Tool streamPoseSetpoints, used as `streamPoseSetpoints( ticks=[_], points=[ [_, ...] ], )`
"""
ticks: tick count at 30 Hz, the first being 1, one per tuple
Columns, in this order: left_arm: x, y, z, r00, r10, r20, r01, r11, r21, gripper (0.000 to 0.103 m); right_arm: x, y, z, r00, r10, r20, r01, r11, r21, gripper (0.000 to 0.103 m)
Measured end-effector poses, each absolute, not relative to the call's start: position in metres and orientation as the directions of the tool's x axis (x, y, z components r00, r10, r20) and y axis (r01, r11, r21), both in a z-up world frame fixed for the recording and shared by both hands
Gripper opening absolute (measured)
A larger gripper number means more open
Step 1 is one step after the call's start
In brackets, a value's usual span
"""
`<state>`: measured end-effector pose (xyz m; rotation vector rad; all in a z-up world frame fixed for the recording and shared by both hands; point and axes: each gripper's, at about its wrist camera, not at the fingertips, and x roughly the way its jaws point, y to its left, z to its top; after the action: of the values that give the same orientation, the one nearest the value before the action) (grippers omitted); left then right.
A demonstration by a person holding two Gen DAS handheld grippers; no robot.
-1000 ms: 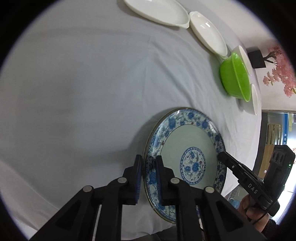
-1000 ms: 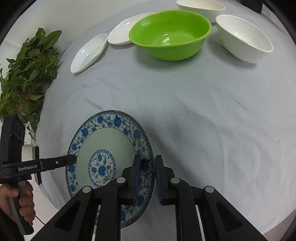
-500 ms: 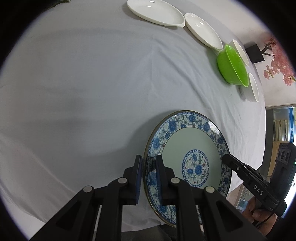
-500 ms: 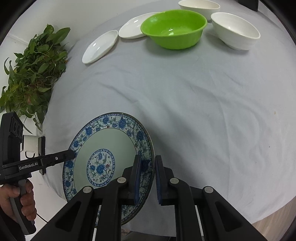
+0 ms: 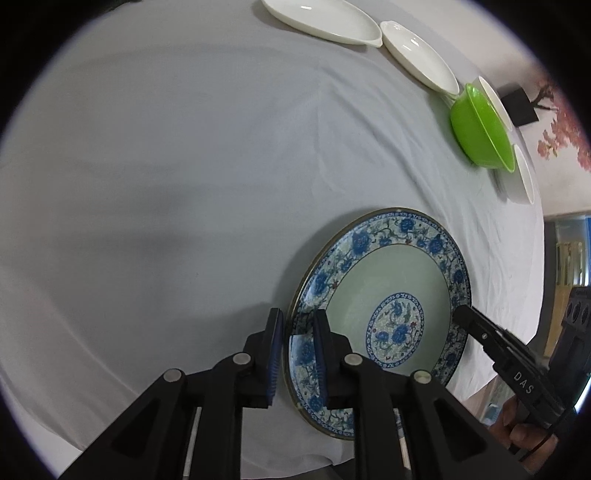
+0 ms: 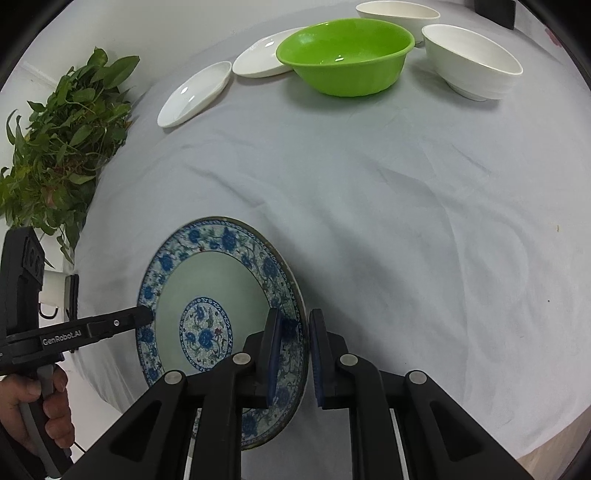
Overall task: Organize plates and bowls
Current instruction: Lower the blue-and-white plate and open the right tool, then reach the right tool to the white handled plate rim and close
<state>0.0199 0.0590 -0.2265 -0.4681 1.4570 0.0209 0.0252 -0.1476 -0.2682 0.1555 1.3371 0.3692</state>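
Observation:
A blue-and-white patterned plate [image 5: 391, 291] [image 6: 214, 291] is held just above the white tablecloth near the table's front edge. My left gripper [image 5: 297, 354] is shut on its left rim, one finger above and one below. My right gripper [image 6: 293, 354] is shut on the opposite rim. Each gripper shows in the other's view, the right one [image 5: 461, 314] and the left one [image 6: 146, 315] at the plate's far rim. A green bowl [image 6: 345, 55], two white bowls [image 6: 472, 61] [image 6: 397, 16] and two white oval dishes [image 6: 195, 92] [image 6: 262, 55] stand at the table's far side.
A leafy green plant [image 6: 59, 140] stands off the table's left edge. A black block and pink blossom decoration [image 5: 521, 107] sit beyond the bowls. The tablecloth [image 6: 388, 203] is wrinkled. The table's front edge [image 6: 546, 439] lies close below the plate.
Both grippers have carried the plate back toward the table's near edge, away from the bowls. Both holds on the rim are unchanged.

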Motion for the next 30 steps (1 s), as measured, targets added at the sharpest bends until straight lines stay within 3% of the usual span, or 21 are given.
streamPoseSetpoints(
  ticks=[4, 5, 6, 7, 8, 9, 16, 19, 25, 30],
  points=[
    [0.017, 0.061, -0.193, 0.201, -0.171, -0.965, -0.294, 0.929, -0.226, 0.021, 0.029, -0.148, -0.264, 0.165, 0.346, -0.924, -0.186, 0.931, 0.315, 0.015],
    [0.015, 0.063, -0.18, 0.231, -0.14, -0.963, -0.296, 0.933, -0.206, 0.036, 0.03, -0.147, -0.259, 0.166, 0.351, -0.922, -0.193, 0.928, 0.319, 0.017],
    [0.013, 0.065, -0.161, 0.282, -0.1, -0.954, -0.299, 0.936, -0.186, 0.059, 0.031, -0.148, -0.249, 0.171, 0.356, -0.919, -0.207, 0.925, 0.32, 0.035],
    [0.011, 0.066, -0.143, 0.333, -0.068, -0.94, -0.302, 0.937, -0.175, 0.07, 0.032, -0.15, -0.238, 0.181, 0.36, -0.915, -0.221, 0.922, 0.319, 0.052],
    [0.008, 0.067, -0.118, 0.402, -0.02, -0.915, -0.306, 0.939, -0.155, 0.086, 0.032, -0.154, -0.223, 0.203, 0.369, -0.907, -0.23, 0.919, 0.322, 0.089],
    [0.006, 0.066, -0.099, 0.448, 0.02, -0.894, -0.307, 0.942, -0.133, 0.086, 0.031, -0.158, -0.208, 0.234, 0.372, -0.898, -0.231, 0.919, 0.32, 0.102],
    [0.009, 0.059, 0.002, 0.574, 0.157, -0.804, -0.271, 0.962, -0.006, 0.086, 0.047, -0.168, -0.122, 0.337, 0.319, -0.886, -0.246, 0.938, 0.244, 0.103],
    [0.024, 0.055, 0.027, 0.607, 0.133, -0.783, -0.232, 0.972, -0.015, 0.087, 0.056, -0.168, -0.094, 0.388, 0.331, -0.86, -0.253, 0.936, 0.246, 0.103],
    [0.065, 0.062, 0.03, 0.58, 0.08, -0.811, -0.162, 0.987, -0.018, 0.087, 0.087, -0.148, -0.058, 0.434, 0.356, -0.828, -0.292, 0.925, 0.245, 0.103],
    [0.118, 0.101, 0.0, 0.529, -0.021, -0.849, -0.197, 0.969, -0.147, 0.086, 0.148, -0.107, -0.046, 0.412, 0.4, -0.819, -0.359, 0.897, 0.257, 0.103]
  ],
)
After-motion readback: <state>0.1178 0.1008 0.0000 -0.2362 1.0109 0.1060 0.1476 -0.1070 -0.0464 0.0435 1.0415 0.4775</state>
